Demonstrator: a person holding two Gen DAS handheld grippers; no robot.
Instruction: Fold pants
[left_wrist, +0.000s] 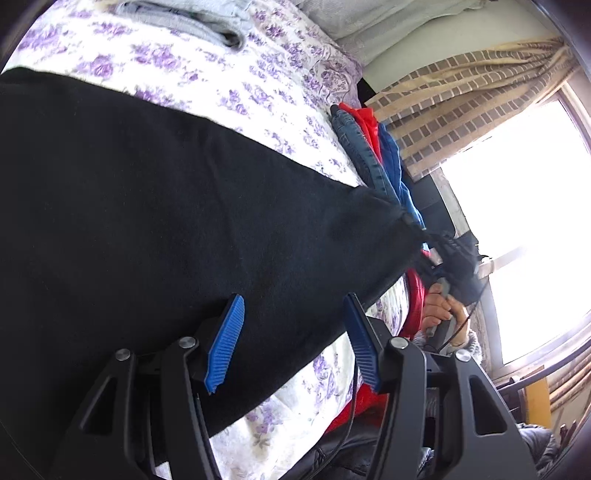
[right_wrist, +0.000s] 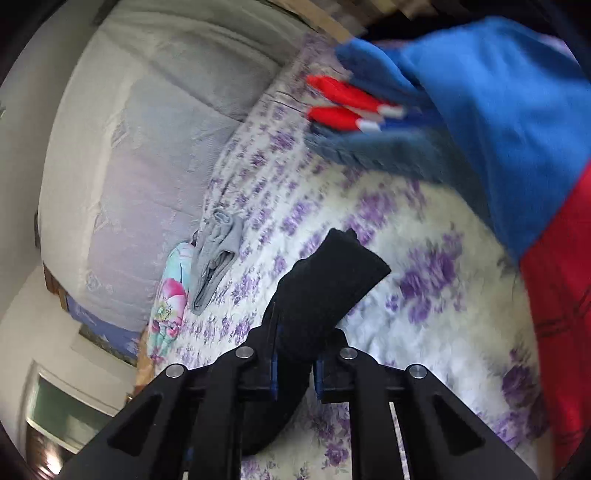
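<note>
We see the black pants (left_wrist: 155, 206) spread across the bed (left_wrist: 229, 85), which wears a white cover printed with purple flowers; we take the bed as our landmark. In the left wrist view the dark cloth covers most of the bed's near side and runs to a point at the bed's right edge.

The left gripper (left_wrist: 293, 343) hangs over the near edge of the pants with its 2 blue-padded fingers (left_wrist: 225, 347) spread apart. The left pad lies over the black cloth, the right pad over the cloth's edge and the flowered cover; whether either pad touches, we cannot tell. Nothing is pinched.

The right gripper (right_wrist: 295, 360) has its 2 jaws drawn close on a fold of the pants (right_wrist: 325, 291), which rises out from between them and ends in a squared-off tip above the bed (right_wrist: 424, 332). In the left wrist view, a person's hand (left_wrist: 441, 308) grips that tool's handle at the bed's right edge, where the pants taper.

Along the bed's right edge lies a heap of blue and red clothes (left_wrist: 373, 147), which fills the upper right of the right wrist view (right_wrist: 491, 110), blurred. At the bed's far end a folded grey garment (left_wrist: 192, 18) rests on the cover; the right wrist view also shows it (right_wrist: 218, 254), beside a bright flowered cloth (right_wrist: 170, 295). Past the bed's right side hang a brick-patterned curtain (left_wrist: 461, 85) and a bright window (left_wrist: 532, 206).
</note>
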